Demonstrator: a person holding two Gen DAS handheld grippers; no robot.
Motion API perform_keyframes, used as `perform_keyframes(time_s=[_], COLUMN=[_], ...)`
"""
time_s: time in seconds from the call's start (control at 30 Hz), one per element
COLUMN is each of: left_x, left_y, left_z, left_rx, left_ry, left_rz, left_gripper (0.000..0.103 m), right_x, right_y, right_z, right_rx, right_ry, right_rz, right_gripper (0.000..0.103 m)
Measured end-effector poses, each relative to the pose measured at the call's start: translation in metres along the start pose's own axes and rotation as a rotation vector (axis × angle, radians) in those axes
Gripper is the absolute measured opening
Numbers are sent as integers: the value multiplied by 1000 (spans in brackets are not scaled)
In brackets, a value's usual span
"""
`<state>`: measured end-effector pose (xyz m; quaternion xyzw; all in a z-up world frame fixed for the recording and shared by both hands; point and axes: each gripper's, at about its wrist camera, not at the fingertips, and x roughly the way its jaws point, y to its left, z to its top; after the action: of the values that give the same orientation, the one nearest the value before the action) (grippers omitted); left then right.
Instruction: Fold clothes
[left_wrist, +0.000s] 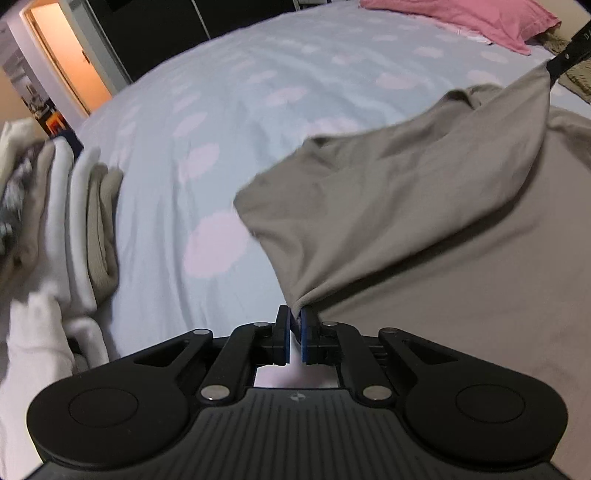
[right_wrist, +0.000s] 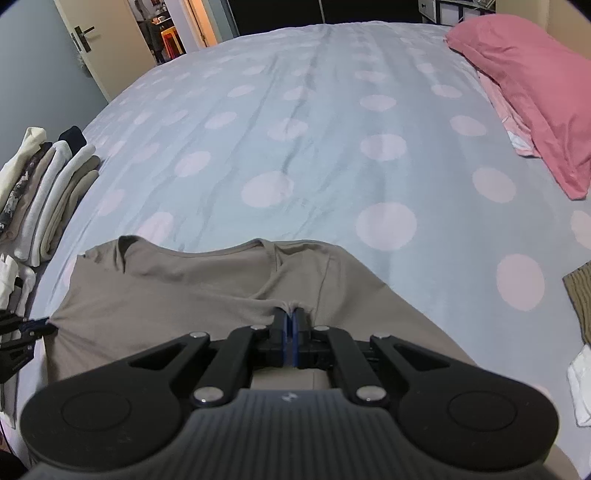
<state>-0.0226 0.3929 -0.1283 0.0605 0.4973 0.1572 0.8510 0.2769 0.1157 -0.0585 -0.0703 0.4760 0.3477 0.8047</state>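
Stack of folded clothes (right_wrist: 48, 195) already sits at the bed's (right_wrist: 295, 129) left edge – taupe tee (right_wrist: 207, 288) is mid-fold imo, left claw (left_wrist: 294, 326) & right claw (right_wrist: 290, 326) both pinching it, rest lying on bed.

Left tongs (left_wrist: 294, 318) and right tongs (right_wrist: 290, 318) both clamped together.

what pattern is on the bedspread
Pale blue bedspread with large pale pink dots; clearest in the right wrist view.
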Motion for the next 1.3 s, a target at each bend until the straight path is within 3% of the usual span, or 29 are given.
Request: perform_keyframes(time_s=[0.13,0.3,0.37,0.47,0.57,0.63,0.73,0.8,0.97,1.07,1.1,1.23,1.27,1.3], left_x=[5,-5,-12,-19,-7,10,40,50,64,67,66,70,70,70], left_y=[-3,12,23,42,69,86,98,96,87,85,85,84,83,81], left_z=[4,10,16,32,49,56,57,55,50,49,50,53,54,55], left_rx=[2,-62,-118,-182,-282,-375,-473,-473,-426,-429,-432,-458,-459,-458], left_ry=[26,44,25,-38,-73,-81,-65,-51,-23,-18,-21,-24,-25,-26], left_rz=[-27,-185,-243,-248,-195,-157,-174,-176,-187,-189,-188,-200,-197,-191], left_gripper=[5,39,43,48,49,48,45,39,35,31,26,10,6,2], right_x=[17,21,17,12,10,8,8,10,15,19,21,32,34,36], right_y=[2,-4,-9,-19,-27,-29,-29,-28,-26,-36,-40,-44,-41,-39], right_z=[-2,-7,-7,-6,-5,-5,-6,-10,-31,-41,-44,-56,-57,-57], right_rx=[-9,-9,-6,15,30,16,-52,-134,-362,-379,-368,-367,-363,-358], right_ry=[15,5,-19,-43,-60,-77,-84,-84,-67,-53,-50,-47,-56,-66], right_rz=[13,20,23,25,37,40,43,51,84,107,110,124,135,146], right_gripper=[8,11,13,15,16,21,25,25,39,44,48,46,43,34])
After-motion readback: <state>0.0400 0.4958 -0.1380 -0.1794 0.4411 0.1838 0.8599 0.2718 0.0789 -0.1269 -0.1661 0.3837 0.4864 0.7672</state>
